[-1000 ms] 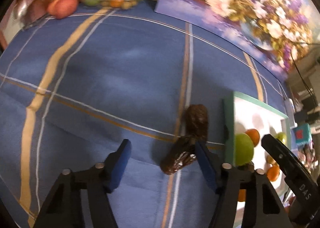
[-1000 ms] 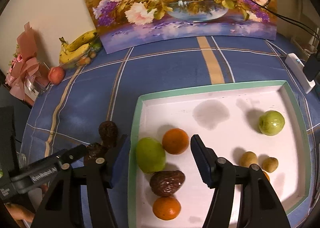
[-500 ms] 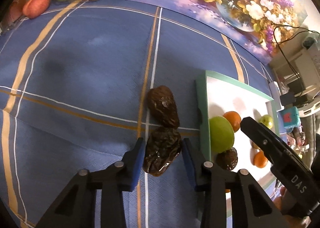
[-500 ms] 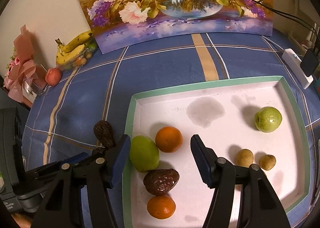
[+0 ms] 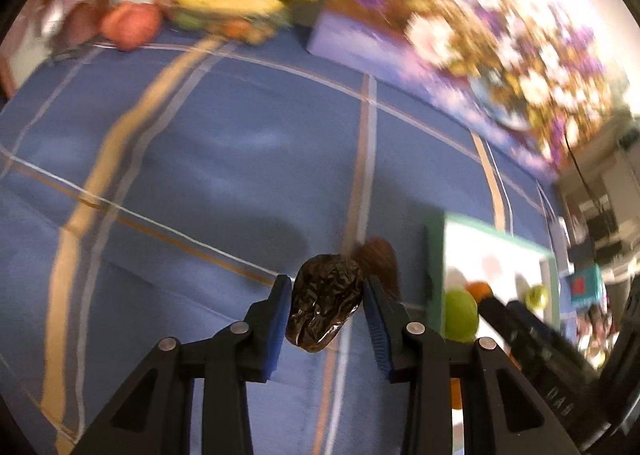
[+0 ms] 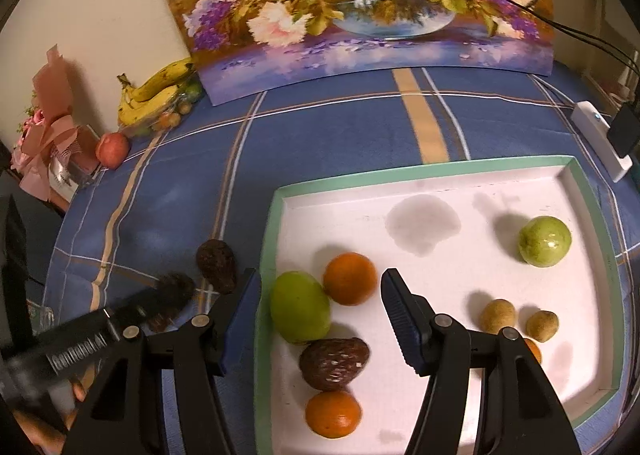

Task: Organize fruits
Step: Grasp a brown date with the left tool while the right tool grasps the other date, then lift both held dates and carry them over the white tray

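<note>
So the left tongs (image 5: 325, 309) are clamped on a wrinkly dark brown fruit (image 5: 325, 307), pinched across its middle so both pads sit flat against its sides, which looks like the sensible way to carry something that lumpy. It seems lifted a bit off the blue checked surface (image 5: 224, 159), though the blur makes that hard to call. A second dark fruit (image 6: 216, 264) sits on the cloth just beside the tray (image 6: 276, 191). The right tongs (image 6: 320, 297) hang wide and empty over the tray's near-left corner, above the green fruit (image 6: 300, 311) and an orange (image 6: 350, 277). My guess: the brown one goes next to its twin (image 6: 334, 363) in the tray.
</note>
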{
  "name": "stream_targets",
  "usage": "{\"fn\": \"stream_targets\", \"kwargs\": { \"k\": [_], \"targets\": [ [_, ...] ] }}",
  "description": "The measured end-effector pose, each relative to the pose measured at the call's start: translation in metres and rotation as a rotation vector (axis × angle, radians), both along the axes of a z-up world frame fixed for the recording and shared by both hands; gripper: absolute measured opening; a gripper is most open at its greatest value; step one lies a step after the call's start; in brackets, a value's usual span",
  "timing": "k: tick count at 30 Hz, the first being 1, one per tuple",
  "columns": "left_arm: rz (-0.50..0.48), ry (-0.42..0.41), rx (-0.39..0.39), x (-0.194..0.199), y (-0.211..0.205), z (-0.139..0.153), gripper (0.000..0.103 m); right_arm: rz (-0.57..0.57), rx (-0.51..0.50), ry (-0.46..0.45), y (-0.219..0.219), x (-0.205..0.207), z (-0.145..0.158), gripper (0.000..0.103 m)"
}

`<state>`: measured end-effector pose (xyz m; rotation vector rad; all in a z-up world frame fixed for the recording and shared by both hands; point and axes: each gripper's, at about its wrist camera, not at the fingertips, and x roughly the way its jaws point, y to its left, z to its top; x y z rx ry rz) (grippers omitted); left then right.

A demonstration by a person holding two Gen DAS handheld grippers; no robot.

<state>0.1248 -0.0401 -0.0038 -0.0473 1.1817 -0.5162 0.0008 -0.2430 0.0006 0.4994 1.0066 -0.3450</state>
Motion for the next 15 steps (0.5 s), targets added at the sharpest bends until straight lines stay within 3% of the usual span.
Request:
{"fn": "stream_targets", "kwargs": {
  "k": [8,10,15],
  "targets": [
    [0.128,-0.036,-0.048,0.021,0.041,0.015,0.039,0.101,0.004,0.016,0.033,0.021,-0.004,0.058],
    [0.14,-0.038,-0.059,0.024,0.045,0.017,0.039,0.141,-0.016,0.019,0.044,0.03,-0.004,0.053],
    [0.152,-0.024,-0.073,0.029,0.049,0.014,0.039,0.203,-0.042,0.035,0.061,0.049,-0.01,0.05]
  ]
}}
